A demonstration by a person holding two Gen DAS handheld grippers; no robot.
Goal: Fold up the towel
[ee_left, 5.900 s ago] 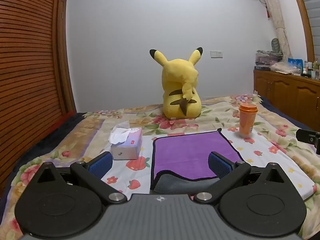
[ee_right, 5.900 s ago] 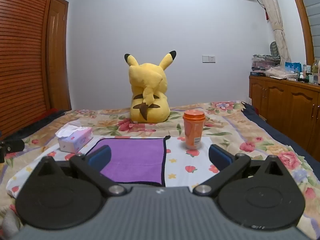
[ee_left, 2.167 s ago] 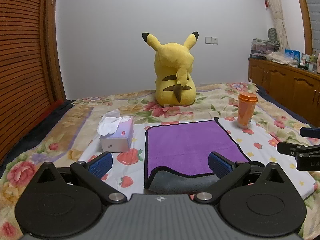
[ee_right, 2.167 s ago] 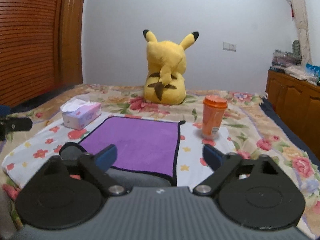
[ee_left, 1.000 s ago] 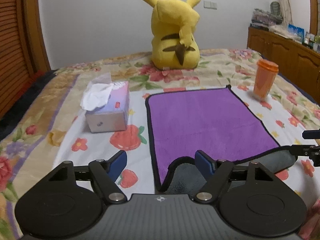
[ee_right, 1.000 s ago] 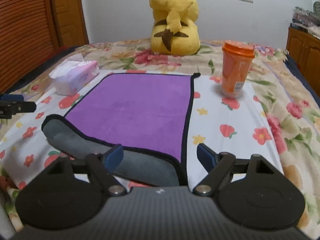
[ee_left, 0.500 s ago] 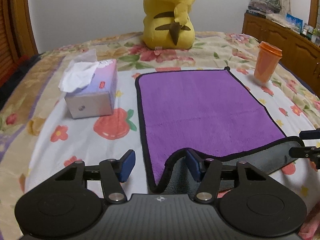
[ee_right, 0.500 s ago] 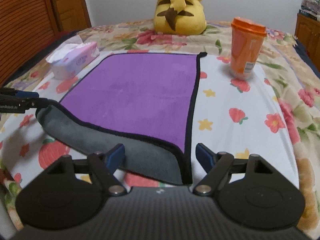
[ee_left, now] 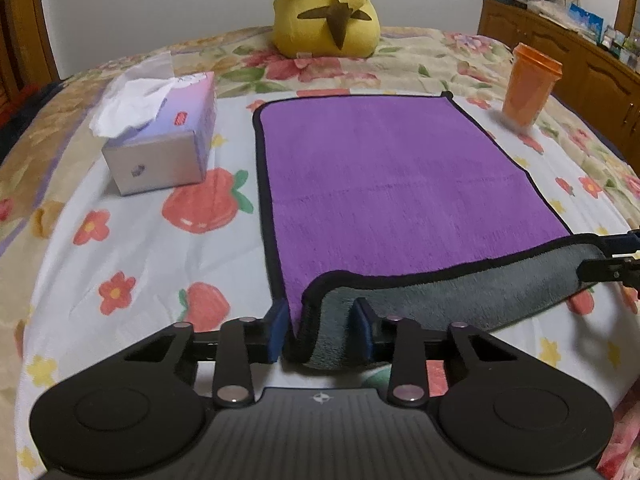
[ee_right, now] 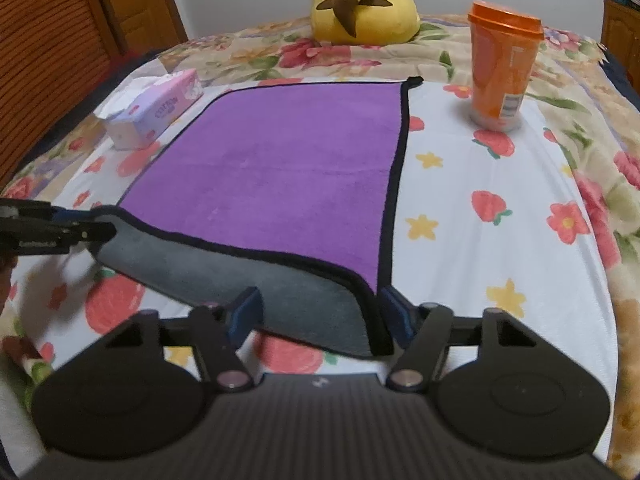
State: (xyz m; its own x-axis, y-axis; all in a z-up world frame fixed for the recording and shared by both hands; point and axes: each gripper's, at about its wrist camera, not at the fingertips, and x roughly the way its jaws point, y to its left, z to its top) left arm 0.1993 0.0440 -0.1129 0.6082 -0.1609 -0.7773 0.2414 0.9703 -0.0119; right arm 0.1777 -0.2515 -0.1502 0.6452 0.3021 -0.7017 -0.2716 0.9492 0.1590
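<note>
A purple towel with black trim and a grey underside lies flat on the bed; it also shows in the right wrist view. Its near edge is curled up, grey side showing. My left gripper has its jaws narrowed around the towel's near left corner. My right gripper straddles the near right corner, its jaws wider apart with a gap at the left pad. Each gripper shows at the edge of the other's view, the right one and the left one.
A tissue box stands left of the towel. An orange lidded cup stands at the far right. A yellow plush toy sits beyond the towel. The floral bedspread covers the bed; a wooden cabinet stands far right.
Both grippers dropped and moved forward to the towel's near corners. The jaws of both narrowed, the left far more. The near edge rose off the bed.
</note>
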